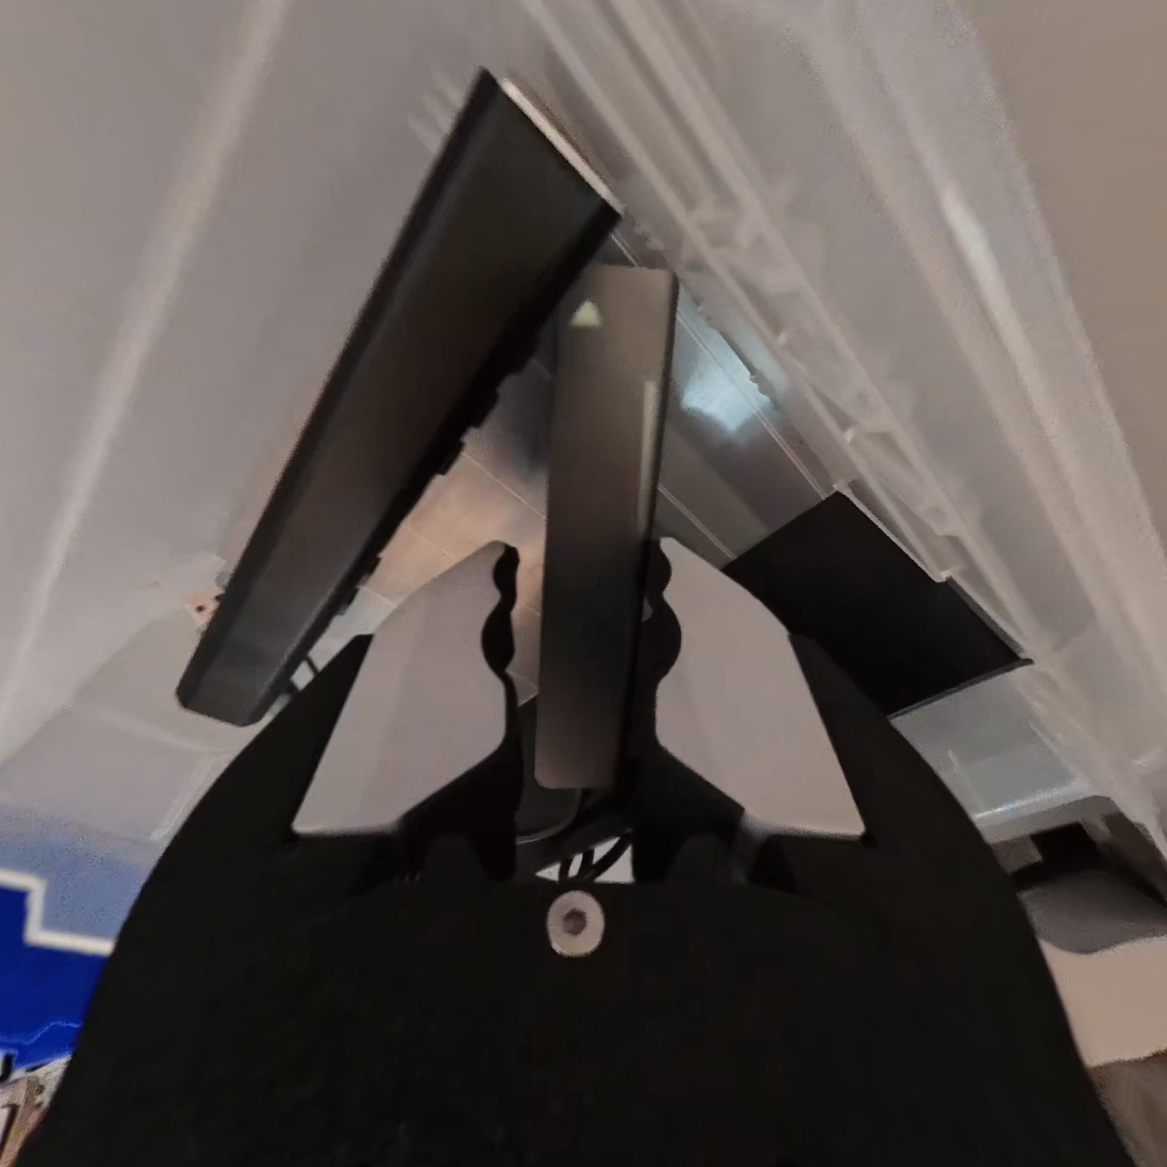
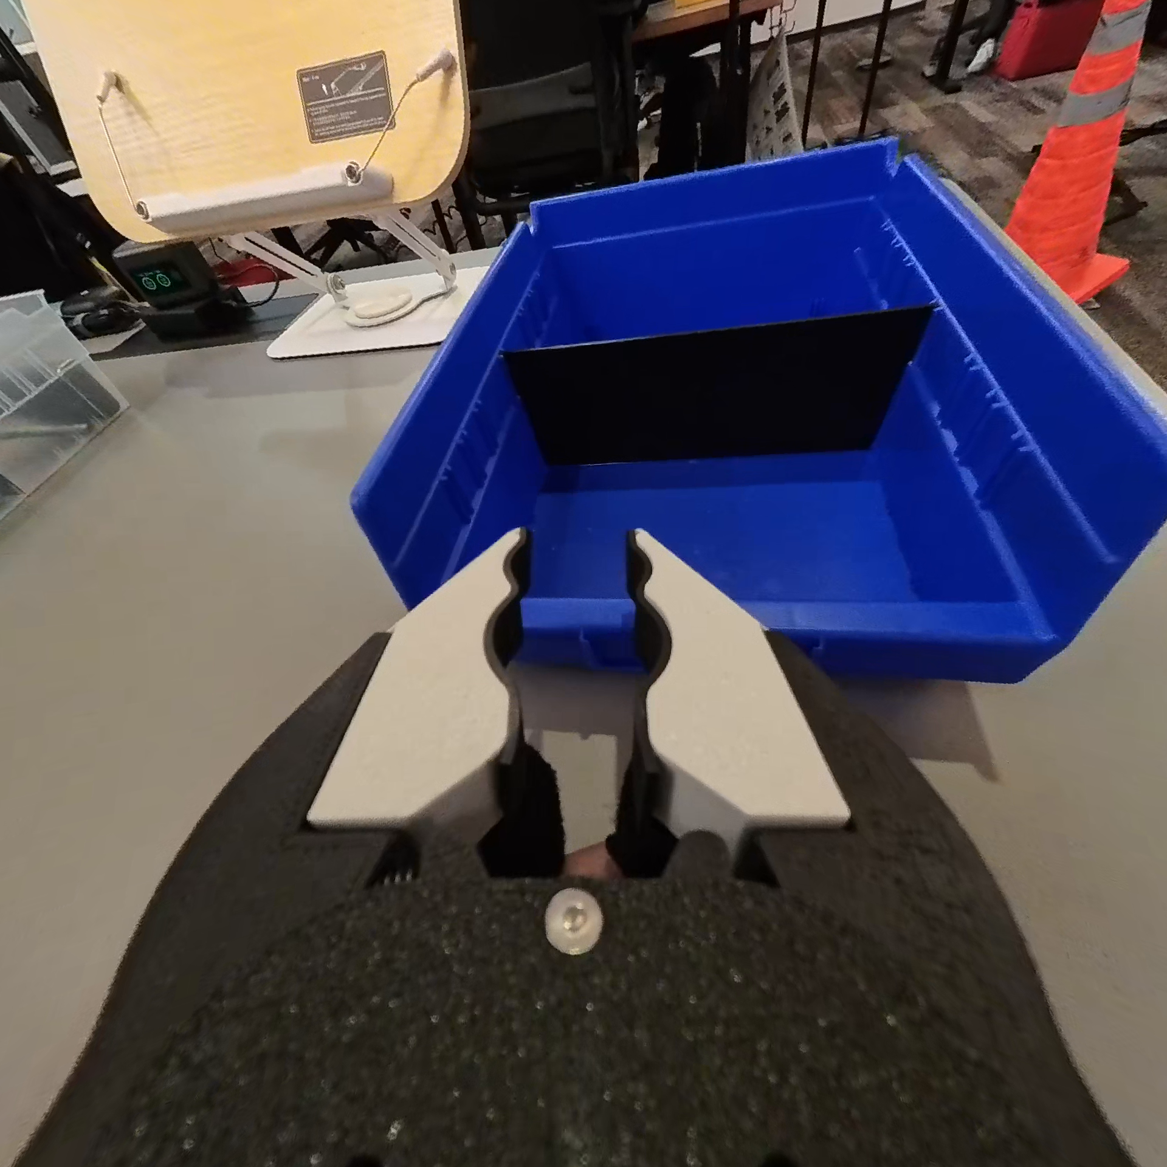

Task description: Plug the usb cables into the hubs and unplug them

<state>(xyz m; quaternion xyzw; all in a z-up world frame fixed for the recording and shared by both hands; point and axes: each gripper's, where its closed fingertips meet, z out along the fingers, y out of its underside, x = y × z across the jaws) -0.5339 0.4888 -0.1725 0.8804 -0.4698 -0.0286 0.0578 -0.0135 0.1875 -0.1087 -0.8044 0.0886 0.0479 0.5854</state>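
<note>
In the left wrist view my left gripper (image 1: 582, 559) is closed around a slim grey USB hub (image 1: 606, 480). The hub stands on end between the fingers, inside a clear plastic bin (image 1: 821, 353). A thin cable (image 1: 568, 818) leaves the hub's near end. A longer dark hub (image 1: 404, 404) leans just left of it, not held. In the right wrist view my right gripper (image 2: 578, 543) is open a little and empty. It hovers over the grey table (image 2: 189, 631) at the front lip of a blue bin (image 2: 947, 631). No cable plug shows clearly.
The blue bin has a black divider (image 2: 713, 391) across it, and no contents show. A clear bin (image 2: 44, 385) stands at the left. A tilted wooden stand on a white base (image 2: 252, 113) and a black device (image 2: 164, 284) are behind. An orange cone (image 2: 1099, 139) stands on the floor at right. The grippers' ends are close to 60 centimetres from one another. To the white base (image 2: 252, 113): left tips about 35 centimetres, right tips about 45 centimetres.
</note>
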